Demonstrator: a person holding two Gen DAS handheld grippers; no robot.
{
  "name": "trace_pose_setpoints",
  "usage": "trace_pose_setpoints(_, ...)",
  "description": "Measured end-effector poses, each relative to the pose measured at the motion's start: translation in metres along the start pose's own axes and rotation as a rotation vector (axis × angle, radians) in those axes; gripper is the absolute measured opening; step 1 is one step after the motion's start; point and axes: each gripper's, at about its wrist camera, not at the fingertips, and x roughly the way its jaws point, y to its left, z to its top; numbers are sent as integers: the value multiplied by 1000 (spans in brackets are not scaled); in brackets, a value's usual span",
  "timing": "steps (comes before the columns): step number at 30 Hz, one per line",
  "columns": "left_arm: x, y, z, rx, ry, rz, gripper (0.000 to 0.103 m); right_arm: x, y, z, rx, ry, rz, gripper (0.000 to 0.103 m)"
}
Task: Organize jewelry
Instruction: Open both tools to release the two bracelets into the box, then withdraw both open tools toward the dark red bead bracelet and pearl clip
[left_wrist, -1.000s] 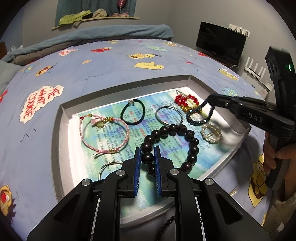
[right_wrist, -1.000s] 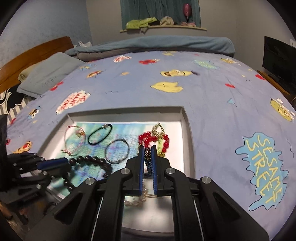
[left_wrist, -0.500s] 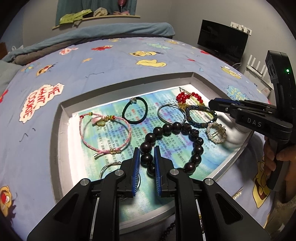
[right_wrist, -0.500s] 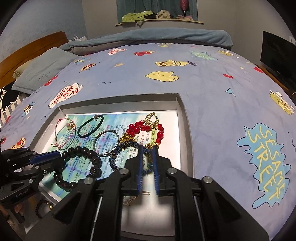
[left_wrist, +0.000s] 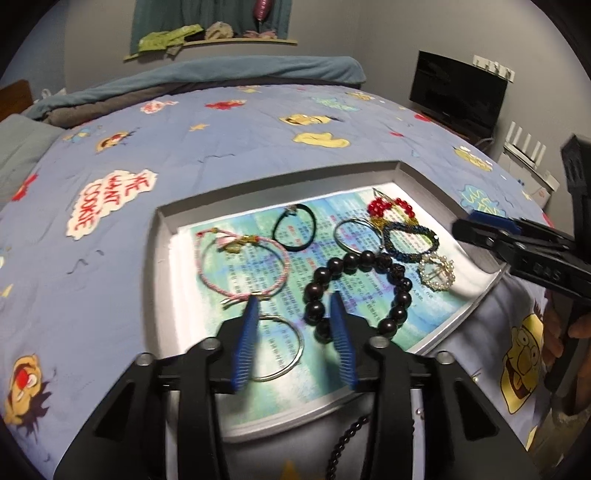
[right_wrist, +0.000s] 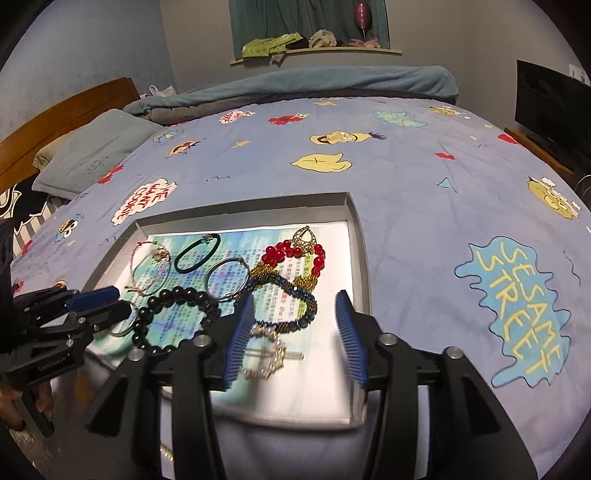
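In the left wrist view, a dark bead string (left_wrist: 349, 441) runs down behind the left gripper's frame near the tray's (left_wrist: 162, 258) near edge, its ends unseen. The gripper's blue pads (left_wrist: 244, 347) are motion-blurred. The printed sheet's (right_wrist: 306, 384) text is too small to read.

You can read two prints on the bedspread (right_wrist: 406, 177): "SESAME STREET" in yellow on a blue splat (right_wrist: 517, 310), right of frame in the right wrist view, and "ME WANT COOKIE" in red on a white cloud (left_wrist: 107, 203), left of frame in the left wrist view. The printed sheet (left_wrist: 258, 266) in the tray carries small text, too fine to read.
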Motion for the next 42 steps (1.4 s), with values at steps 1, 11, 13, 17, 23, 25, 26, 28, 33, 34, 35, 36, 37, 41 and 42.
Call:
trace_pose_setpoints(1,-2,1,-1,-4,-4,7,58,-4,0,-1,4,-7,4,73)
trace_pose_setpoints(11,-45,16,-12,-46,-69,103,88,-45,12,-15,-14,-67,2,97)
trace_pose_setpoints(13,-54,17,-18,-50,-71,117,88,-51,14,-20,-17,-66,5,98)
trace_pose_setpoints(17,-70,19,-29,-63,-77,118,88,-64,15,-30,-27,-73,0,98)
trace_pose_setpoints(23,-89,14,-46,-41,-78,140,89,-79,15,-43,-27,-81,-4,98)
trace_pose_setpoints(25,-92,12,-50,-38,-75,140,89,-82,15,-46,-25,-84,-3,98)
trace_pose_setpoints(26,-95,10,-53,-38,-74,138,89,-84,16,-49,-25,-83,-3,98)
trace_pose_setpoints(28,-98,8,-59,-38,-73,135,89,-85,17,-53,-29,-76,-4,98)
trace_pose_setpoints(33,-100,6,-70,-43,-59,125,90,-87,20,-62,-35,-65,-3,98)
trace_pose_setpoints(34,-101,6,-72,-47,-54,120,90,-87,21,-64,-36,-61,-1,98)
trace_pose_setpoints(35,-101,7,-75,-53,-49,110,90,-87,22,-66,-38,-58,0,98)
trace_pose_setpoints(36,-101,7,-77,-57,-47,104,90,-87,22,-67,-41,-54,2,98)
trace_pose_setpoints(37,-101,7,-79,-57,-44,103,90,-87,24,-70,-46,-49,3,98)
trace_pose_setpoints(41,-99,6,-88,-56,-22,104,90,-85,28,-76,-66,-36,8,98)
trace_pose_setpoints(42,-98,6,-90,-59,-18,100,90,-85,29,-78,-70,-34,9,98)
